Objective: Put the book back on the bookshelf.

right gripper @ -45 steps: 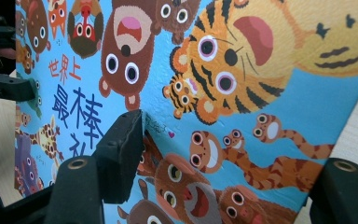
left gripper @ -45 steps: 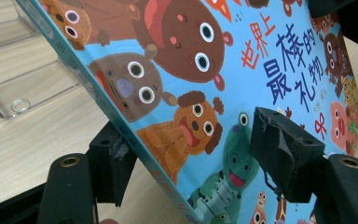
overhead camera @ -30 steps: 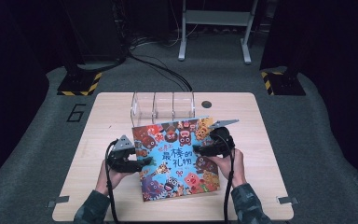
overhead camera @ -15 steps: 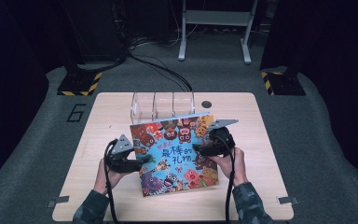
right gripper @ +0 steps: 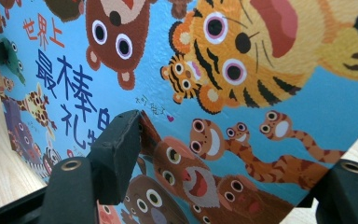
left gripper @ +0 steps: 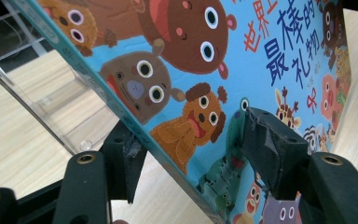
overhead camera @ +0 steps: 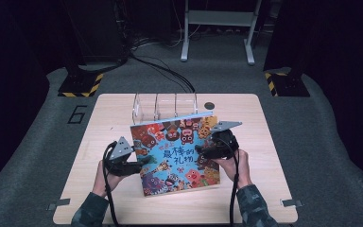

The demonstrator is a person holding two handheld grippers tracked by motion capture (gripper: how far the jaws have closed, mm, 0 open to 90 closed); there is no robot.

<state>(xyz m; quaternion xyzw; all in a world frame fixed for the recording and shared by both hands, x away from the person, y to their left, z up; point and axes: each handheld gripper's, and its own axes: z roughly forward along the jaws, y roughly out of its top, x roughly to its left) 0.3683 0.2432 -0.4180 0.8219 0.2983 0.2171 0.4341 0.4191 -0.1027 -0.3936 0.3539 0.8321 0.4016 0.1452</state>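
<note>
The picture book (overhead camera: 177,153) was a thin, square hardback with a bright blue cover crowded with cartoon animals: bears, a tiger, monkeys, a giraffe, and dark blue and red Chinese characters down its middle. It sat between my two claws, my left claw (overhead camera: 142,162) straddling its left edge and my right claw (overhead camera: 199,151) straddling its right edge. It was tilted, far edge raised, near edge low by the tabletop (overhead camera: 264,189).
</note>
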